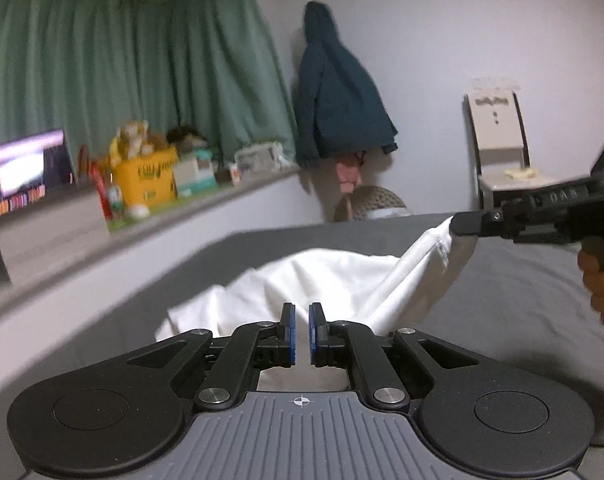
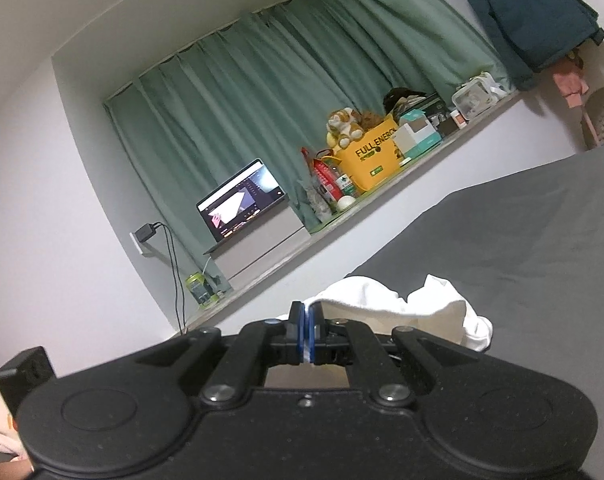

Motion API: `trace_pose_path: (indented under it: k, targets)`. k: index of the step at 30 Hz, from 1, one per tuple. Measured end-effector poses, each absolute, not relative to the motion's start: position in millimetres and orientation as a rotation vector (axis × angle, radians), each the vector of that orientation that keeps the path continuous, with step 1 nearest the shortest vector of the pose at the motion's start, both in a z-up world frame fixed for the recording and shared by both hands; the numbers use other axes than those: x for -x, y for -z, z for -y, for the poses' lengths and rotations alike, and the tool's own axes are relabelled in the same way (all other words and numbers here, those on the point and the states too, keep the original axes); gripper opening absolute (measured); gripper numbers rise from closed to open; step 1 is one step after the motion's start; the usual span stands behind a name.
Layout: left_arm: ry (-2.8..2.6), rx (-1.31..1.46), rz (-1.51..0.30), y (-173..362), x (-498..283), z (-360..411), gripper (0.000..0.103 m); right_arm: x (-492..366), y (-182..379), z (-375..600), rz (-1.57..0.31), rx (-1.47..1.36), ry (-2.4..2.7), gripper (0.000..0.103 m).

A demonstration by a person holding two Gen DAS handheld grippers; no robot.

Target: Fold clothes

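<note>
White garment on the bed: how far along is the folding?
No fold looks finished: the white cotton garment lies crumpled on the grey bedsheet. In hand: the right hand-held gripper is shut on one edge, lifting it. The left hand-held gripper, slightly open, holds nothing. All folding remains.

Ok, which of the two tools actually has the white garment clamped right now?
The right tool: its blue pads are shut on the white garment, lifting a corner off the grey bed. The left tool shows a gap, holding nothing.

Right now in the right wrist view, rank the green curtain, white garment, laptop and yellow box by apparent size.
1. green curtain
2. white garment, inflated by nearness
3 and 4. laptop and yellow box, too alike to rank
</note>
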State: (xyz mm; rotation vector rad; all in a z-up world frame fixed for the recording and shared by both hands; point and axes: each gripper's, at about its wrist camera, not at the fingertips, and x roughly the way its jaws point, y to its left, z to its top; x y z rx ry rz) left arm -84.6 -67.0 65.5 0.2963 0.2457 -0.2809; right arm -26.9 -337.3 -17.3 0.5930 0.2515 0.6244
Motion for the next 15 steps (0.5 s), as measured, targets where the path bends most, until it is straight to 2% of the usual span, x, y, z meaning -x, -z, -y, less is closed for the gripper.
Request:
trace_pose_path:
  k: [9,15]
  targets:
    - [0.405,-0.618,-0.087,-49,117,123,0.006,30,15,333,-0.250,-0.574,-0.638,0.003]
    - [0.446,-0.703,-0.259,-22,112,140,0.006,26,16,333,-0.259,-0.587,-0.643,0.003]
